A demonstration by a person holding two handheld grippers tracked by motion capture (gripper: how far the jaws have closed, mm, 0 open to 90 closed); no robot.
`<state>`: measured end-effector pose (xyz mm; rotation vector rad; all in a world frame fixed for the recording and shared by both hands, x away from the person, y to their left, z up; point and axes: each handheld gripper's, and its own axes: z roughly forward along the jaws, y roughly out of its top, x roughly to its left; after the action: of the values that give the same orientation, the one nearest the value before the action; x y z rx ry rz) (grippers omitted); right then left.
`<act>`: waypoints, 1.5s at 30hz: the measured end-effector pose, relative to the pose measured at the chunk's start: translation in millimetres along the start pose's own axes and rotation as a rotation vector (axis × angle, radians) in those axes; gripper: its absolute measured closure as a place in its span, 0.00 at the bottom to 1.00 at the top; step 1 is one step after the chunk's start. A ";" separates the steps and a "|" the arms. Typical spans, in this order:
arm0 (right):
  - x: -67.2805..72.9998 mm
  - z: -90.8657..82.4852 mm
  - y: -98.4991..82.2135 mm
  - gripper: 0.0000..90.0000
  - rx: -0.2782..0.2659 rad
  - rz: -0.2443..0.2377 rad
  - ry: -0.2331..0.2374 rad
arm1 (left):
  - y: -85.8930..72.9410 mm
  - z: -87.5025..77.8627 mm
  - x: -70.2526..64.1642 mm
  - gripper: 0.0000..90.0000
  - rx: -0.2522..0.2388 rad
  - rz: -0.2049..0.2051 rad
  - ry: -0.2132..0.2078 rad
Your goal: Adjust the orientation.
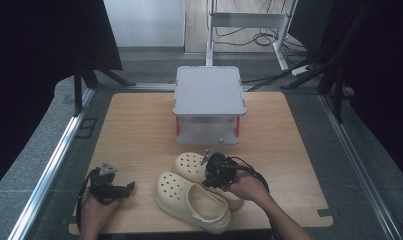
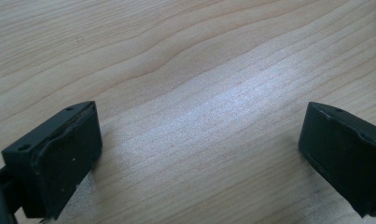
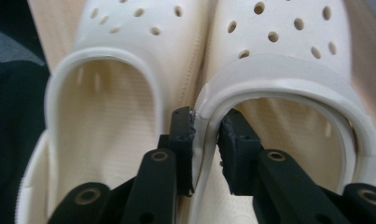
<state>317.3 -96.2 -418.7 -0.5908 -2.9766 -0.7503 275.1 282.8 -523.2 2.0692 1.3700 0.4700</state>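
A: What step is in hand?

B: A grab step, it seems. Two cream-white foam clogs with holes on top are lying side by side, touching, on the near part of the pale wooden table. The farther clog is being pinched at its side wall by the right gripper. One black jaw is set outside the wall, in the crack between the shoes, and the other is set inside the shoe. The jaws are narrow and pressed on the wall.

A: And the nearer clog?

B: It is not held. It is lying just in front of the person.

A: What is called for next?

B: Likely a slow lift, so the soft wall is not slipped out. The neighbour shoe could be dragged along.

A: The other hand?

B: The left gripper is rested at the near left edge, well apart from the shoes. Its jaws are spread wide over bare wood.

A: The room?

B: A grey plastic box with a flat lid is stood at the far middle. Grey carpet and black curtains are seen around.
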 end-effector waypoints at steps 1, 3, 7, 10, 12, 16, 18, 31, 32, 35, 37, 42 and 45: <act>-1.7 -0.5 -0.7 0.83 -0.004 0.005 0.008 | 0.0 -0.2 0.2 0.00 0.003 0.003 -0.001; -4.1 -1.8 -3.1 0.80 -0.013 0.009 0.018 | 0.0 0.0 0.0 0.00 0.000 0.000 0.000; -5.3 -8.0 -9.0 0.63 -0.028 0.010 0.028 | 0.0 -0.2 0.3 0.00 0.002 0.004 -0.002; -4.5 -10.9 -12.8 0.45 -0.030 0.014 0.049 | 0.0 -0.2 0.3 0.00 0.002 0.004 -0.002; -2.2 -10.8 -14.6 0.36 -0.028 0.009 0.051 | 0.0 -0.2 0.3 0.00 0.003 0.005 0.000; 2.2 -5.6 -16.0 0.27 -0.026 0.002 0.060 | 0.0 0.0 0.3 0.00 0.002 0.005 -0.002; 4.7 -1.7 -15.1 0.25 -0.019 -0.010 0.057 | 0.0 0.1 0.2 0.00 0.001 0.005 -0.002; 21.8 28.8 -0.8 0.25 0.043 -0.064 0.031 | 0.0 0.1 0.2 0.00 0.001 0.004 -0.002; 21.5 30.5 -0.3 0.28 0.046 -0.061 0.020 | 0.0 0.1 0.2 0.00 0.001 0.004 -0.002; 20.8 34.4 0.3 0.38 0.050 -0.053 -0.012 | 0.0 0.1 0.3 0.00 0.001 0.005 -0.002; 20.6 35.4 0.4 0.45 0.053 -0.051 -0.036 | 0.0 0.1 0.3 0.00 0.001 0.005 -0.002; 19.2 37.1 -0.2 0.60 0.061 -0.038 -0.072 | 0.0 0.1 0.3 0.00 0.001 0.005 -0.002; 17.2 38.0 -0.5 0.66 0.065 -0.024 -0.058 | 0.0 0.1 0.2 0.00 0.001 0.004 -0.002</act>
<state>304.0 -73.0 -450.7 -0.5850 -3.0525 -0.6466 275.3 283.0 -523.2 2.0731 1.3653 0.4694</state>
